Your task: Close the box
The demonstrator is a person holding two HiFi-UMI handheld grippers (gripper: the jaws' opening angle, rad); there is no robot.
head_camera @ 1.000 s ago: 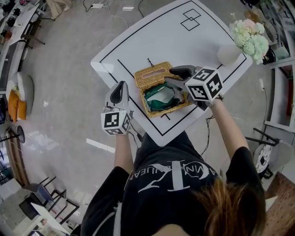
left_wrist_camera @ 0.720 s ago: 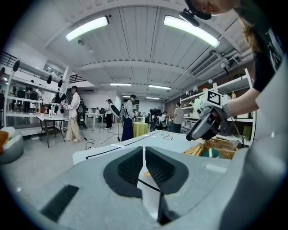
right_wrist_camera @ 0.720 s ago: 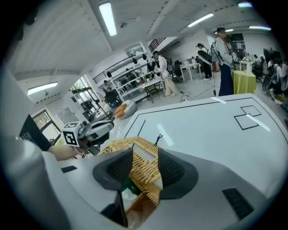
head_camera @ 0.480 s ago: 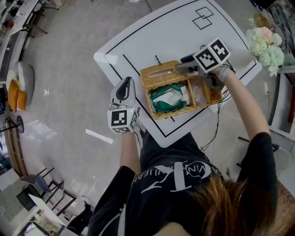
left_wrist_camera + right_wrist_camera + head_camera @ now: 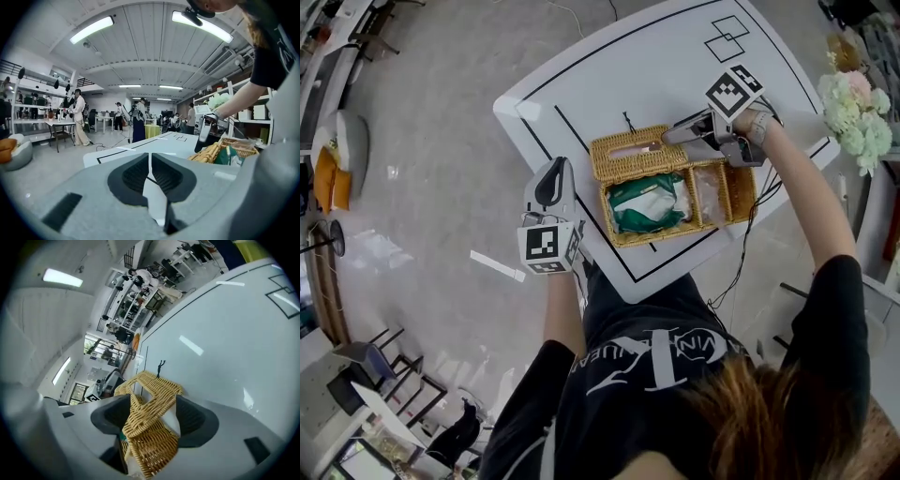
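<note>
Wicker box [image 5: 741, 193] sits open on white table [image 5: 609, 66], green packet [image 5: 639, 202] inside; right gripper [image 5: 673, 137], jaws just opened wide, straddles its lid [image 5: 623, 156] unpinched; left gripper [image 5: 550, 174] hovers clenched, empty, beside the table's edge.

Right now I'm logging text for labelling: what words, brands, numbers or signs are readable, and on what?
"CK": large white print on the person's black shirt, seen upside down; the smaller letters across it are too broken to read.
Cubes on the left gripper and right gripper (jaws just opening round the wicker box lid): square markers, no words.
No text on the table: black lines only.
</note>
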